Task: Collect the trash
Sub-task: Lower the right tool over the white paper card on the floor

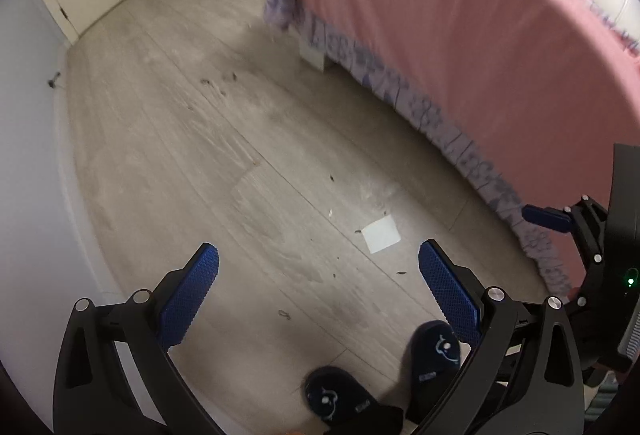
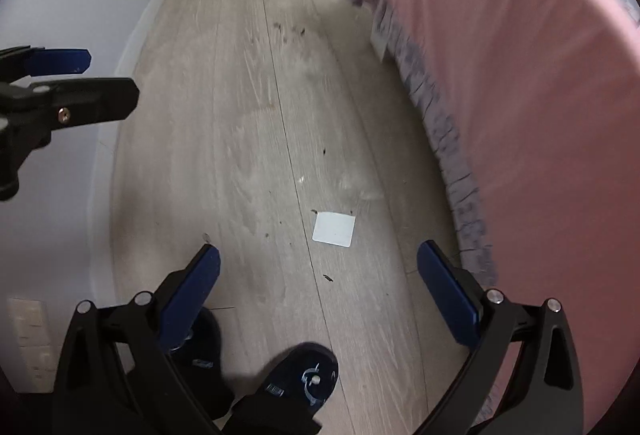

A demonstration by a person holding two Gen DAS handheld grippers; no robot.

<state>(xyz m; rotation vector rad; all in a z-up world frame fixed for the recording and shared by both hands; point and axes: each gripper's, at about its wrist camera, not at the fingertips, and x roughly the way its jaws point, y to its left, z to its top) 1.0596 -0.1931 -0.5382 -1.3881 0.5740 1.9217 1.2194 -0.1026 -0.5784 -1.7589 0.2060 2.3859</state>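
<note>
Floor (image 1: 200, 155) of pale grey wood-look planks serves as landmark. Flat white square paper scrap (image 1: 381, 234) (image 2: 334, 229) lies on the floor, just beside the hem of the pink bedspread with purple fringed edge (image 1: 440, 35) (image 2: 520, 95), apart from it. Small dark crumbs and flecks (image 1: 218, 83) (image 2: 290, 29) scattered on the floor, one cluster far from the paper scrap, a few right around it.

Left tool (image 1: 319, 293): blue textured pads spread wide, nothing between them, held above the floor with the paper scrap ahead, nearer its right pad. Right tool (image 2: 319, 293): pads likewise wide apart, nothing held, above the floor, paper scrap ahead between the pads.

Two dark blue slippers with white emblem (image 1: 434, 351) (image 2: 308, 375) stand on the floor below both tools, nearer than the paper scrap.
</note>
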